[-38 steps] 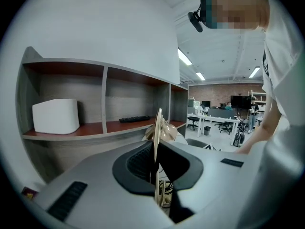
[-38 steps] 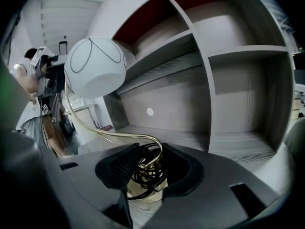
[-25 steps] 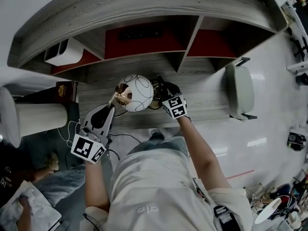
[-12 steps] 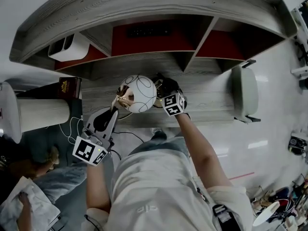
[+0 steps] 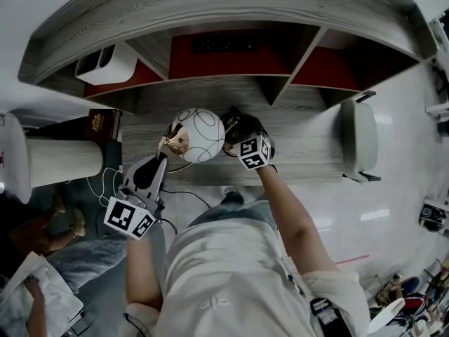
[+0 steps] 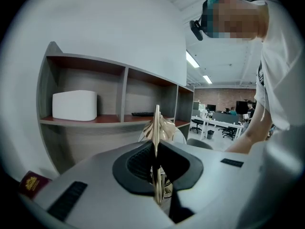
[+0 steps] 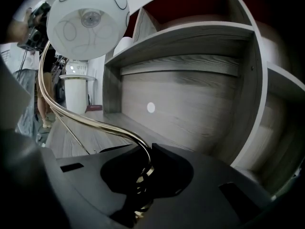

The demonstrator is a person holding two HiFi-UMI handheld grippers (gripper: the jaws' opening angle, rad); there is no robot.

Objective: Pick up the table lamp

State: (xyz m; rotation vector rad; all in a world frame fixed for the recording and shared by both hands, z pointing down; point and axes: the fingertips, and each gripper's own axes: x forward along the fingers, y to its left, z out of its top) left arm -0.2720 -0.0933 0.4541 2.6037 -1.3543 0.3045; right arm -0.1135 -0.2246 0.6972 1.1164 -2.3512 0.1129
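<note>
Left gripper (image 6: 156, 149), bottom centre of its own view, is clamped on a thin gold strip of the lamp (image 5: 198, 135), which stands edge-on between the dark ribbed pads. Right gripper (image 7: 144, 151) is closing, and the curvy gold stem (image 7: 95, 124) runs right down between its jaws with the pads looking snug against it. So both tongs are on metal, which I reckon is the right call. That stem looks like stiff polished brass, slippery, so it could twist in the grip. The white globe (image 7: 88, 20) at the upper left of the right gripper view looks like frosted glass with thin dark loops drawn on it, round and fragile. I'd never squeeze that, and it probably makes the whole thing top-heavy. In the head view the lamp sits dead centre over the grey wood-grain desk (image 5: 309, 142), though I can't tell if the base is off it yet. Behind it are curved shelves (image 5: 210, 90) with red backs, and a smooth white box (image 5: 105, 65) sits in the upper left cubby.
</note>
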